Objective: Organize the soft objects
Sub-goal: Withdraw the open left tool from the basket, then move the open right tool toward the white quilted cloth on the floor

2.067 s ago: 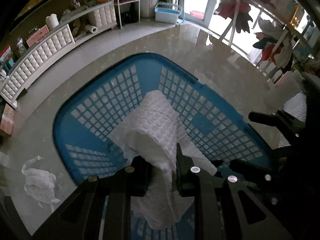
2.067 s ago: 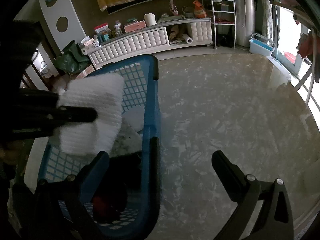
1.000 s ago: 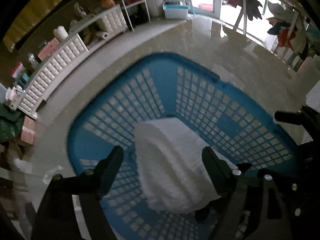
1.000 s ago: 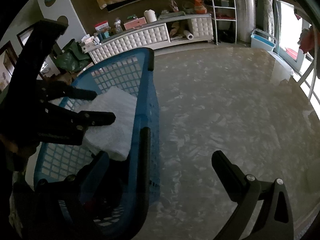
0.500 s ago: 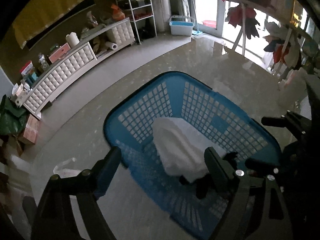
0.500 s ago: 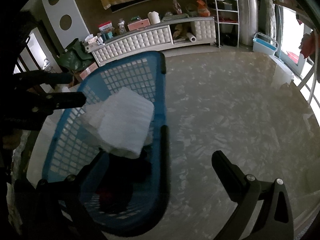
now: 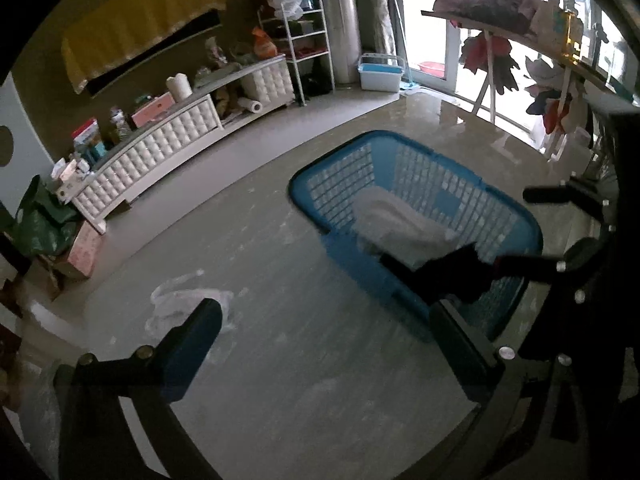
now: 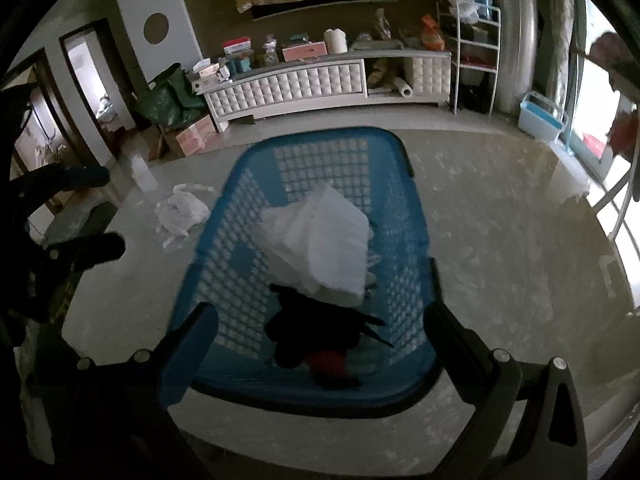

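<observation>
A blue plastic laundry basket (image 7: 352, 256) stands on the floor; it also shows in the right wrist view (image 8: 224, 248). A folded white waffle towel (image 8: 324, 240) lies inside it, seen too in the left wrist view (image 7: 396, 220). Dark cloth (image 8: 316, 324) and a red item (image 8: 332, 364) lie at the basket's near end. My left gripper (image 7: 324, 336) is open and empty, above the floor left of the basket. My right gripper (image 8: 320, 332) is open and empty, over the basket's near end.
A crumpled white plastic bag (image 7: 180, 300) lies on the floor left of the basket, also in the right wrist view (image 8: 180, 208). A long white cabinet (image 8: 320, 80) lines the far wall. A drying rack with clothes (image 7: 500, 52) stands at the right by the window.
My left gripper let go of the white towel into the basket, opened, and pulled back up and to the left. My right gripper swung to face over the basket.
</observation>
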Tool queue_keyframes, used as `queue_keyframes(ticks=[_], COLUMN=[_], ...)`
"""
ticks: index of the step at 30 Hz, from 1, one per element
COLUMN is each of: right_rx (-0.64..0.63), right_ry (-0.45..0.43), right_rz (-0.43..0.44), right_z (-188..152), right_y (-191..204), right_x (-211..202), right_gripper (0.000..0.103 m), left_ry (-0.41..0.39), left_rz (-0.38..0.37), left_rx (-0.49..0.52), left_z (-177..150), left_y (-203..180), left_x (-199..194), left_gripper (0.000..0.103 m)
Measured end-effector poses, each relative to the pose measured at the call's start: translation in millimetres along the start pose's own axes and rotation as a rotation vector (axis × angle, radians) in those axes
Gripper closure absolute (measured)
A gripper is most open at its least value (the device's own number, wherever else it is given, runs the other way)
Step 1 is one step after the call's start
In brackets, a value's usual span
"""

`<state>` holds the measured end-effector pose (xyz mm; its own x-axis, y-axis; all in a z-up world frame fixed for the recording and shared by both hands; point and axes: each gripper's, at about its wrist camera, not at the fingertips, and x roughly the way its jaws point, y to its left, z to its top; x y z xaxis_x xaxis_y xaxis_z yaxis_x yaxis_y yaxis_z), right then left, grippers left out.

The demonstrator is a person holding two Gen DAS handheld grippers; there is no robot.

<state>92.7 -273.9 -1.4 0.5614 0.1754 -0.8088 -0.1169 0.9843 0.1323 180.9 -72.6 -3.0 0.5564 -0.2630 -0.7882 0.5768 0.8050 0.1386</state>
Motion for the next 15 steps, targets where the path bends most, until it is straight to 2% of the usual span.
queue_keyframes(ticks=[7,15], right_rx=[-0.08,-0.179], right_ry=[-0.019,0.023], right_rz=[-0.019,0.019], right_z=[5.7,13.7], right_y=[35.8,78.9], right_x=[-6.1,18.0], right_gripper=[0.0,0.0], left_ry=[-0.029,-0.044], left_rz=[0.013,0.042], left_rx=[-0.052,-0.151], left_z=[-37.5,-81.5], left_y=[24.5,64.2], left_x=[-28.0,-45.9], left_gripper=[0.0,0.0])
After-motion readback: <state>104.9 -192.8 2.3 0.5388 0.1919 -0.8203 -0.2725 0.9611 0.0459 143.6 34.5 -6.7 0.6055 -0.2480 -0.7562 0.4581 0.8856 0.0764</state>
